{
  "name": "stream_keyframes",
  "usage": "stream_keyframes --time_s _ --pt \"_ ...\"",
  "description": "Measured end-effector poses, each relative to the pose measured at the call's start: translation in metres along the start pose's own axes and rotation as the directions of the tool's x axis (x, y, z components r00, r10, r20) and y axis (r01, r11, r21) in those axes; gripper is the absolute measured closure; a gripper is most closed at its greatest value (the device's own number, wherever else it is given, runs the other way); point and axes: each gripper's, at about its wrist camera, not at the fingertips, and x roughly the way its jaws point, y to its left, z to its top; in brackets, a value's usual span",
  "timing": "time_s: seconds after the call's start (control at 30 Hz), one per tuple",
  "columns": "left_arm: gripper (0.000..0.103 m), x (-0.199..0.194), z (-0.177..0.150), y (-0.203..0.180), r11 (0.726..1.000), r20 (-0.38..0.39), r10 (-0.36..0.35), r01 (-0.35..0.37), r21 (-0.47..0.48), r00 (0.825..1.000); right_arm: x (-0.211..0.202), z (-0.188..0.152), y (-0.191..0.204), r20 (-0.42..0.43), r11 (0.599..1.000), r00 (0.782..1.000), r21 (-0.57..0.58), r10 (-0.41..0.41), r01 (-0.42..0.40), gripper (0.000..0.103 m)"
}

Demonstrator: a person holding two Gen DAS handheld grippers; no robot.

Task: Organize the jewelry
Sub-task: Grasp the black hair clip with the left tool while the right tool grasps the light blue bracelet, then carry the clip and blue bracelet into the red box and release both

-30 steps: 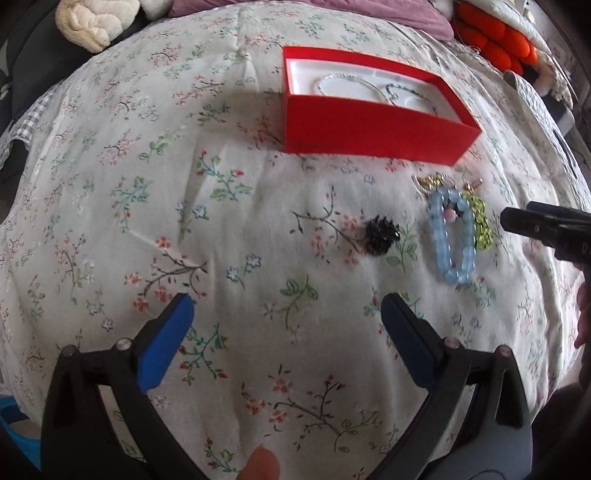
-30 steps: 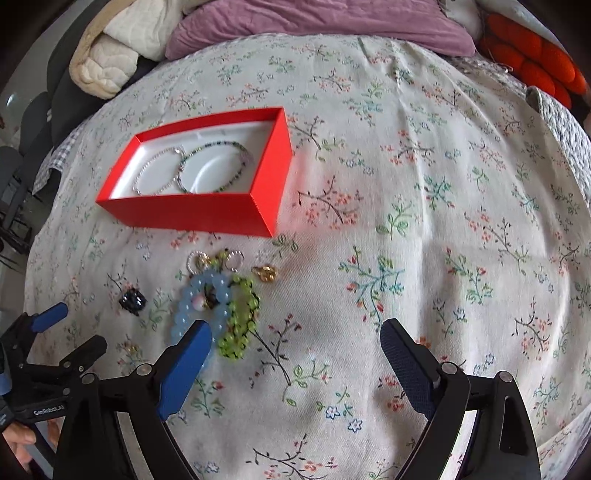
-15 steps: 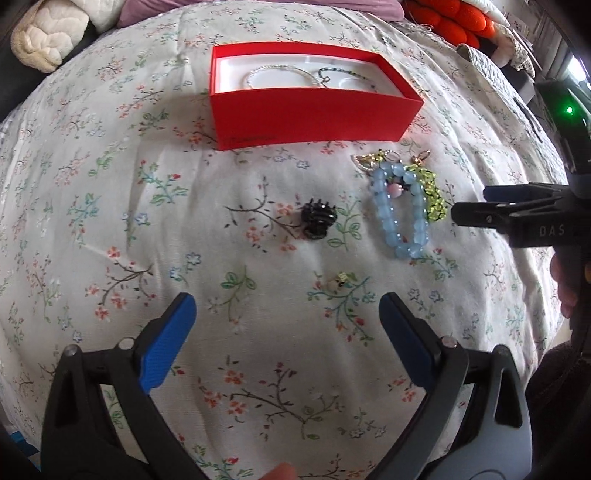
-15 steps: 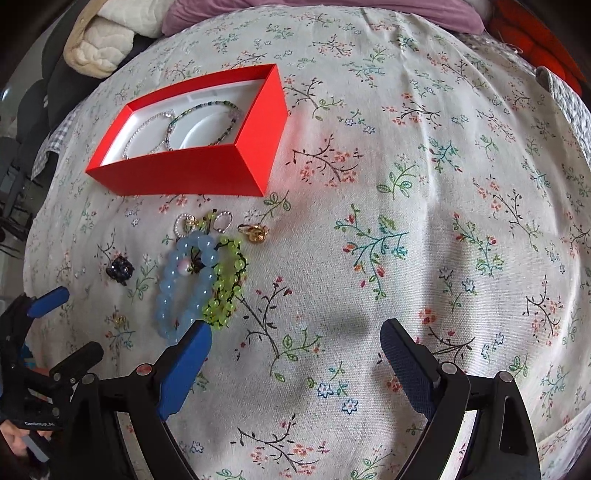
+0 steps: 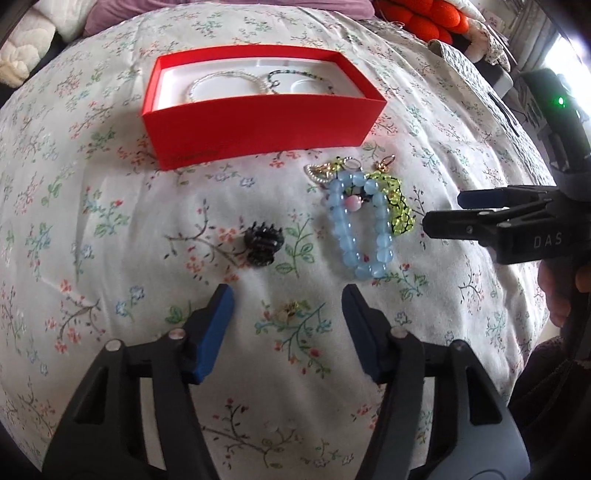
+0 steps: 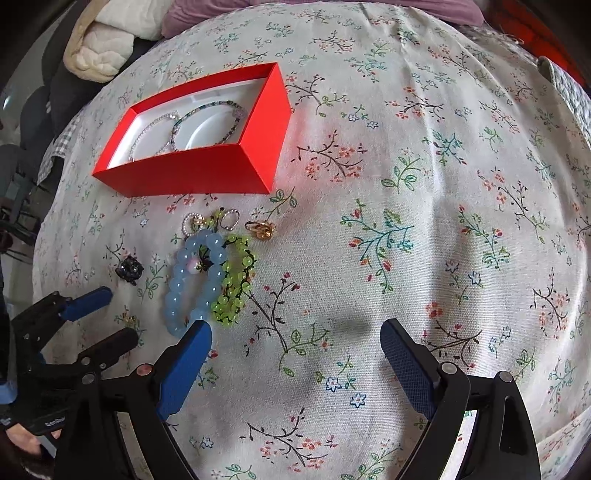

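A red box [image 5: 255,125] [image 6: 192,177] with a white inside holds two thin bead bracelets. On the floral cloth in front of it lie a blue bead bracelet [image 5: 360,225] [image 6: 194,280], a green bead bracelet [image 5: 399,206] [image 6: 234,284], small rings [image 5: 386,164] [image 6: 260,229], a black claw clip [image 5: 262,242] [image 6: 129,269] and a small gold piece [image 5: 291,310] [image 6: 129,319]. My left gripper [image 5: 288,328] [image 6: 107,317] is open, its fingers either side of the gold piece. My right gripper [image 6: 295,365] [image 5: 447,212] is open and empty, just right of the bracelets.
The floral cloth [image 6: 406,184] covers a rounded bed. A purple pillow [image 5: 221,7] and a cream quilt [image 6: 99,48] lie at the far edge. Orange cushions [image 5: 417,18] sit at the far right.
My left gripper has moved forward and right toward the gold piece, and its fingers have narrowed. My right gripper has moved closer to the bracelets.
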Motion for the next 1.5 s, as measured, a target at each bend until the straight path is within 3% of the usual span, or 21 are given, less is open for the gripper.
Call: stream_keyframes --time_s 0.1,0.3,0.43,0.63,0.83,1.07,1.27,1.5 --pt "0.046 0.008 0.007 -0.003 1.000 0.011 0.007 -0.007 0.005 1.000 -0.004 0.005 -0.006 0.005 1.000 1.000 0.026 0.017 -0.018 0.009" --pt "0.062 0.018 0.019 -0.003 0.999 0.026 0.041 -0.040 -0.007 0.999 -0.009 0.008 -0.008 0.016 0.998 0.999 0.047 0.048 -0.049 0.011" --pt "0.074 0.021 0.024 -0.003 0.998 0.023 0.051 -0.050 -0.022 0.998 -0.006 0.011 -0.001 0.020 0.997 0.998 0.051 0.064 -0.065 0.024" --pt "0.075 0.020 0.026 -0.004 0.998 0.025 0.063 -0.062 -0.020 0.998 -0.001 0.017 0.023 0.017 0.995 0.996 0.022 0.092 -0.093 0.044" --pt "0.075 0.012 0.021 0.006 0.996 0.016 0.074 -0.073 -0.060 0.997 -0.002 0.014 0.050 0.017 0.991 0.992 -0.039 0.127 -0.126 0.058" --pt "0.075 0.001 0.013 0.021 0.993 0.024 0.079 -0.077 -0.094 0.997 0.003 0.011 0.082 -0.010 0.979 0.986 -0.117 0.167 -0.167 0.059" --pt "0.075 -0.006 0.004 0.028 0.991 0.025 0.088 -0.085 -0.099 0.996 0.024 0.011 0.098 -0.047 0.979 0.989 -0.140 0.141 -0.146 0.060" --pt "0.075 -0.011 -0.002 0.037 0.990 0.025 0.084 -0.080 -0.116 0.996 0.047 0.012 0.110 -0.060 0.978 0.994 -0.184 0.093 -0.102 0.071"
